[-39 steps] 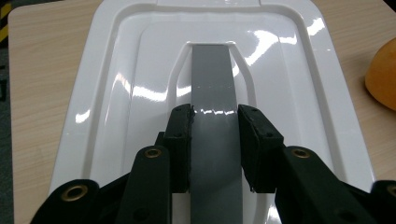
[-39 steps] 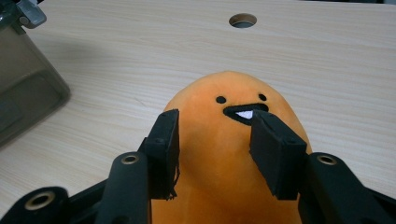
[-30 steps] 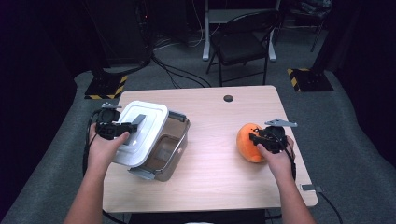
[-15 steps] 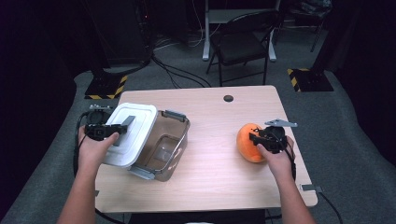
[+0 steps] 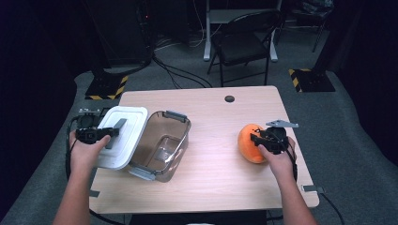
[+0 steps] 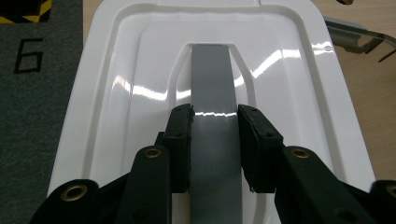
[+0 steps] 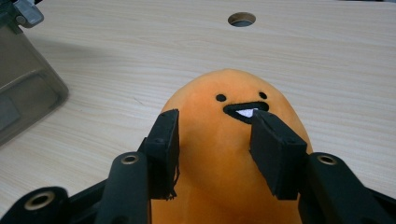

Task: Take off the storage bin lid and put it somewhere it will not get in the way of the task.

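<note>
White plastic catches the light on the lid, which the left tongs hold by its raised grey handle strip, one jaw pressed to each side of the strip; that strip is the one narrow ridge on a broad, smooth surface, so it is the sensible place to pinch. In the high view the lid sits at the left edge of the desk, overlapping the left rim of the clear container, and it looks slightly tilted, though whether it rests on the rim or is carried clear of it cannot be told. The container stands open, with grey latches at its far and near ends and nothing visible inside, which suggests the lid is being kept aside to leave the opening free. Well apart, at the right side of the desk, the orange plush toy with a small stitched face lies on the wood, and the right tongs straddle its rounded body, both jaws against the fabric and set fairly wide because the toy is bulky and soft. A likely reading is that the toy is meant for the open container, and the grip around its middle would suit lifting it across.
</note>
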Motion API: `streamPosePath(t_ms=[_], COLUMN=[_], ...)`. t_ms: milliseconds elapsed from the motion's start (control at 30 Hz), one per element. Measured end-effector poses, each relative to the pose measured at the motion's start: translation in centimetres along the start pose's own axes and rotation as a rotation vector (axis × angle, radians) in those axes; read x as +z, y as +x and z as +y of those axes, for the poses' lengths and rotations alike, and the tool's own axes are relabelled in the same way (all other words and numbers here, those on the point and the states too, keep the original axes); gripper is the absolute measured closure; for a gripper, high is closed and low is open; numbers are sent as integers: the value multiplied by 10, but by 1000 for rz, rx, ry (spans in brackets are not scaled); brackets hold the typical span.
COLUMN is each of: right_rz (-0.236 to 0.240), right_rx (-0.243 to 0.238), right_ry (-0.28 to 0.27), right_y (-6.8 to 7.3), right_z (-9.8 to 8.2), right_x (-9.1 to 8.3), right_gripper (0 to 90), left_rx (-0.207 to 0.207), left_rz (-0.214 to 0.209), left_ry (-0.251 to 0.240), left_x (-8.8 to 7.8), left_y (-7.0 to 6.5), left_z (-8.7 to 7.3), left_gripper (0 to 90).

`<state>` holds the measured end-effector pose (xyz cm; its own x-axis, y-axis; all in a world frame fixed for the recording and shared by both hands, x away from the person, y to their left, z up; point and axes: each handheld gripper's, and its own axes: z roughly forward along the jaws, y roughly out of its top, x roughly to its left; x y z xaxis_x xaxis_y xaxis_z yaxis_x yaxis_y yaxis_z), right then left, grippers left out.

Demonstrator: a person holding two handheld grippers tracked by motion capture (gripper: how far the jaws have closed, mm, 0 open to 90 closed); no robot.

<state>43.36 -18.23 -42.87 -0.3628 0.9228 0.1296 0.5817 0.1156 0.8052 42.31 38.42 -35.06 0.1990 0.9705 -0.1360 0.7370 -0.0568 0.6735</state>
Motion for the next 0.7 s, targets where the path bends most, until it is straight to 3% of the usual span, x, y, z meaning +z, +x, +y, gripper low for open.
streamPosePath(t_ms=[700], right_rz=[3], right_rx=[6], right_ry=[-3], right_y=[-1], right_z=[-1], right_x=[1], right_gripper=[521], left_rx=[-42], left_rz=[40], left_ry=[-7], left_x=[-3], left_y=[31], left_z=[-10], left_gripper=[662])
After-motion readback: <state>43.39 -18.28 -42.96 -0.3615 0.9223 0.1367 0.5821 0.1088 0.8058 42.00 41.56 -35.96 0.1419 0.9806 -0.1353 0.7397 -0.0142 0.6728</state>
